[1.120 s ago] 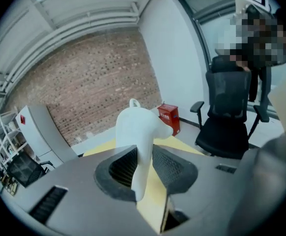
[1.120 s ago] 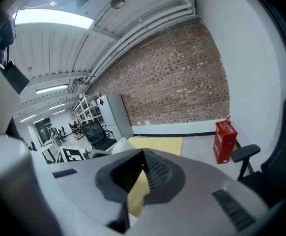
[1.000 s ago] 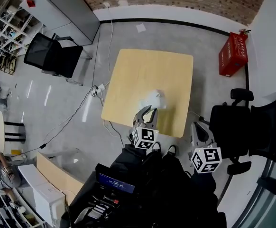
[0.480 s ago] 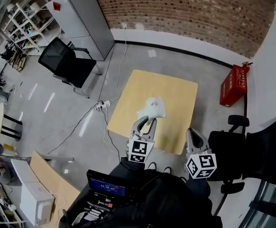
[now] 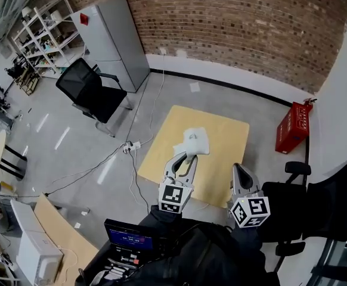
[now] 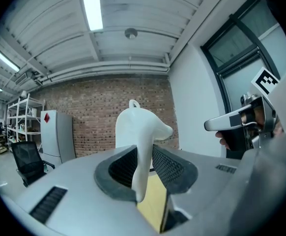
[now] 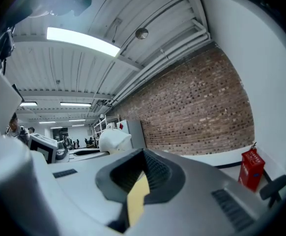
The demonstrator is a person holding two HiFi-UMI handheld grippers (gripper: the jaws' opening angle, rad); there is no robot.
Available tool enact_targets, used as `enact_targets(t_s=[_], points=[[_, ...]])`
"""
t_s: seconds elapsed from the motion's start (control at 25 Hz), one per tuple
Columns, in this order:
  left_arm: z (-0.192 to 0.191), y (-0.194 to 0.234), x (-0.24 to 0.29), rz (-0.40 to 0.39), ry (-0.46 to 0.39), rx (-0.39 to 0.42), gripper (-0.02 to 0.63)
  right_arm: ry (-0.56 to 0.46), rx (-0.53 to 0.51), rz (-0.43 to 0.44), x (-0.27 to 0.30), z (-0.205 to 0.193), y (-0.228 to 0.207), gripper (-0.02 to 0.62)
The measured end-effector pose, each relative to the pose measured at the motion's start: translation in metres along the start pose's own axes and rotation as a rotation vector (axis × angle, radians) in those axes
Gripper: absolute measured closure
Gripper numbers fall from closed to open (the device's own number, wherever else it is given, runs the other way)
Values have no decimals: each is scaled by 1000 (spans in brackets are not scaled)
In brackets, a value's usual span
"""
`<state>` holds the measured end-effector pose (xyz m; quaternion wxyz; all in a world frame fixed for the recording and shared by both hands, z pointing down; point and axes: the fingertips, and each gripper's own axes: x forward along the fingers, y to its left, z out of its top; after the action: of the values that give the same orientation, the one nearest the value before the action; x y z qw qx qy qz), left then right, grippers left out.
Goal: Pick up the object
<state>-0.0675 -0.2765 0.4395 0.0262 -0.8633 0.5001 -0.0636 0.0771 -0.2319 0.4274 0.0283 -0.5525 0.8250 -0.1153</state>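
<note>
The left gripper (image 5: 185,158) clamps the white object (image 6: 138,132) over the yellow table (image 5: 221,154) (the right gripper (image 5: 238,171) is closed, empty), with the red box (image 5: 293,127) well apart.

Two grippers: left gripper (image 5: 183,158), right gripper (image 5: 237,168). One white object (image 5: 194,140). One table (image 5: 224,137). Three black chairs (image 5: 93,88): one upper left, two lower right. One red box (image 5: 293,127). One grey cabinet (image 5: 111,37).

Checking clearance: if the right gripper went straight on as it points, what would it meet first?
Nothing close, it seems: the right gripper looks out above the table toward the distant brick wall; depth is unclear.
</note>
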Motion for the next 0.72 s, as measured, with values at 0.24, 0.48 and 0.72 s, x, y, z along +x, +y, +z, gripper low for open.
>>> enact_targets(t_s=[0.24,0.48,0.72], points=[[17,11,-2,-3,-39,-46,503,-67,-19,-47,0,19,-5,592],[32,8,-2,-35,-75,-86,503,-113,-50,-96,-6,31,-13,592],[40,8,-2,-53,-93,-112,503,-128,-59,-111,-5,36,-16,592]])
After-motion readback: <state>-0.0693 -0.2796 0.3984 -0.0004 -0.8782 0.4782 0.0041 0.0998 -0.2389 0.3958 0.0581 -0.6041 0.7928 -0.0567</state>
